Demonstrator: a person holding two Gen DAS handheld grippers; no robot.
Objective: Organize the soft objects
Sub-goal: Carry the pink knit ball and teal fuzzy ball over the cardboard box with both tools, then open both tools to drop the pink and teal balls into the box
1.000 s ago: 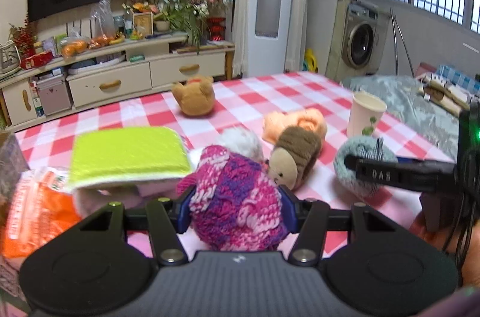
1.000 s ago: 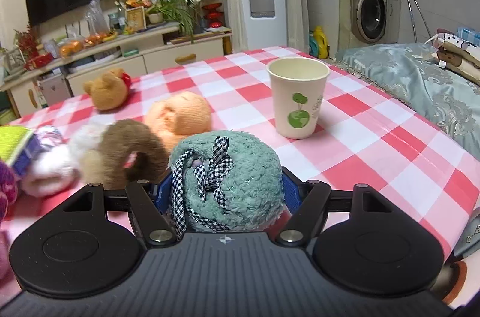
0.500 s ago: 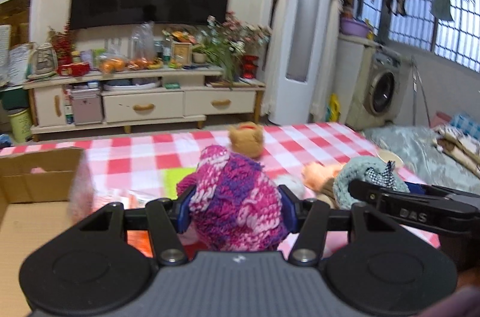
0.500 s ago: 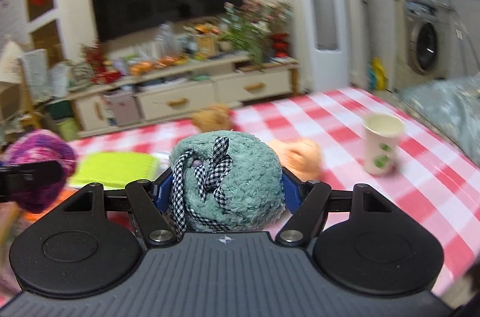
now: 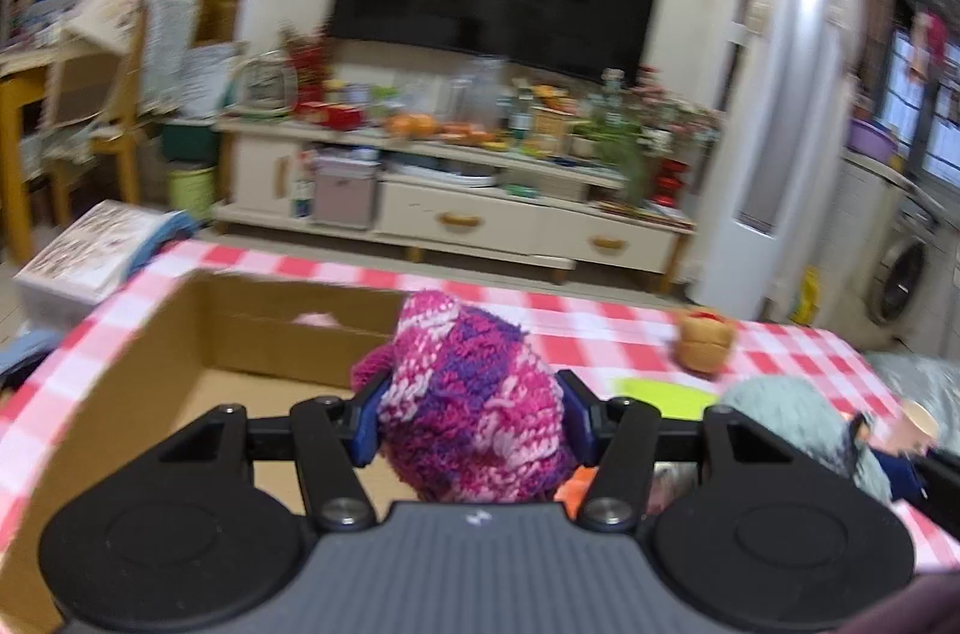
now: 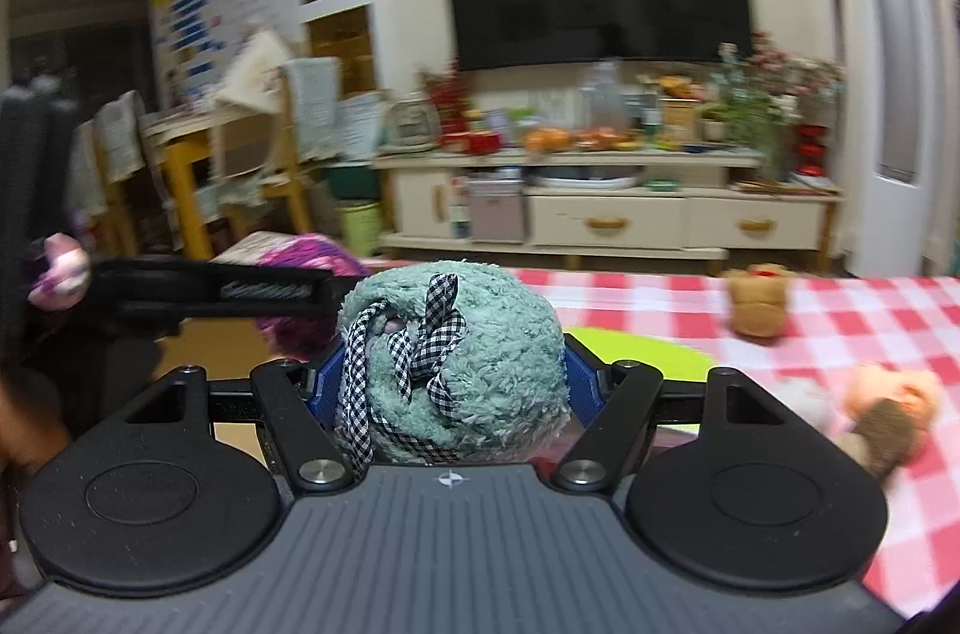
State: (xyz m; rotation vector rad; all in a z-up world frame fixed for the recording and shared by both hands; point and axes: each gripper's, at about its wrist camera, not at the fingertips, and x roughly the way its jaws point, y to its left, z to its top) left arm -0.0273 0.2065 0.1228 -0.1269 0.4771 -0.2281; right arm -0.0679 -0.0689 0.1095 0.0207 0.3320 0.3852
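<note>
1. L gripper (image 5: pixel 474 430): jaws pinching pink knit toy (image 5: pixel 468 412), held above open cardboard box (image 5: pixel 180 334) at near-left of bench (image 5: pixel 780 346).
2. R gripper (image 6: pixel 456 382): jaws pinching teal plush (image 6: pixel 474 352), just right of box.
3. Box nearly bare; neither toy dropped in yet.
4. Left on bench: brown bear (image 6: pixel 757 301), green sponge (image 6: pixel 648 358), hedgehog plush (image 6: pixel 888 424), approx.
5. Writing: none legible, too blurred.

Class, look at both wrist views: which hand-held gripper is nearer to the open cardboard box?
Left. The left hand-held gripper, holding the pink knitted toy, is over the cardboard box. The right hand-held gripper, holding the teal toy, sits beside it.
</note>
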